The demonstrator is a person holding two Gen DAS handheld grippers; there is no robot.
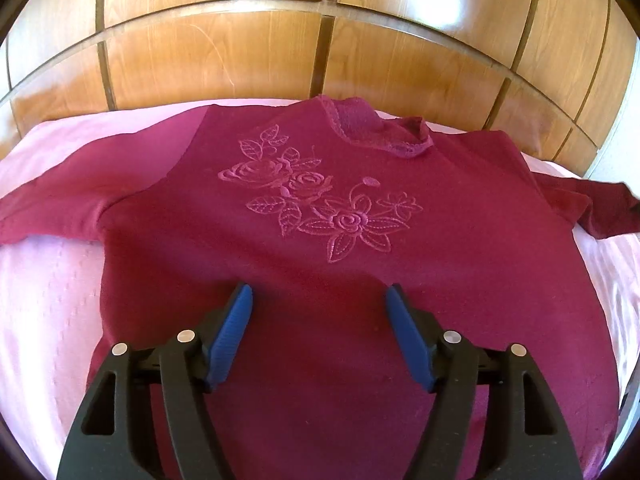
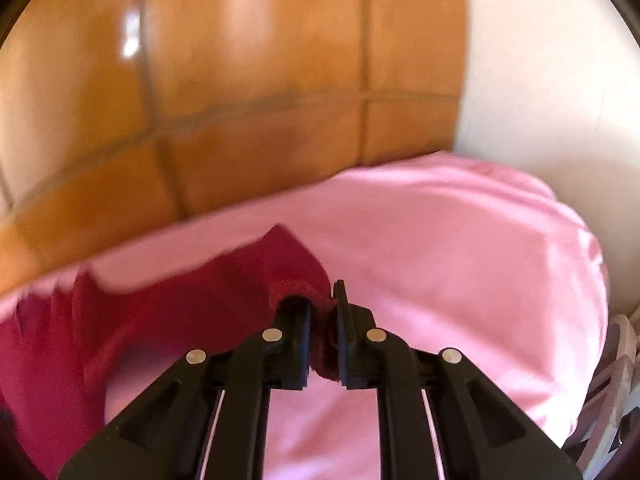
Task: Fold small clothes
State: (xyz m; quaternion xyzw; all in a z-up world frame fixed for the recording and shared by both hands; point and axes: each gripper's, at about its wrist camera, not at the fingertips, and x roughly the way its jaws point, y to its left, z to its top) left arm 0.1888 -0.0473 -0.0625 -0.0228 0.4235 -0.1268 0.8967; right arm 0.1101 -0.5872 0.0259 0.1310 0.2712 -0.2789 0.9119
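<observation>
A dark red sweater (image 1: 312,248) with embroidered roses lies face up on a pink bedspread (image 1: 44,308), collar toward the wooden headboard, both sleeves spread sideways. My left gripper (image 1: 319,294) hovers over the sweater's lower front, its blue pads (image 1: 234,332) wide apart with only flat cloth beneath; it is open. In the right wrist view, my right gripper (image 2: 322,312) is shut on the end of a sleeve (image 2: 292,264), with red cloth pinched between its black fingers and lifted off the bedspread (image 2: 440,248). That view is blurred.
A glossy wooden headboard (image 1: 280,52) rises behind the bed. A white wall (image 2: 552,80) stands to the right of it. At the bed's right edge a pale slatted object (image 2: 616,384) shows below the bedspread.
</observation>
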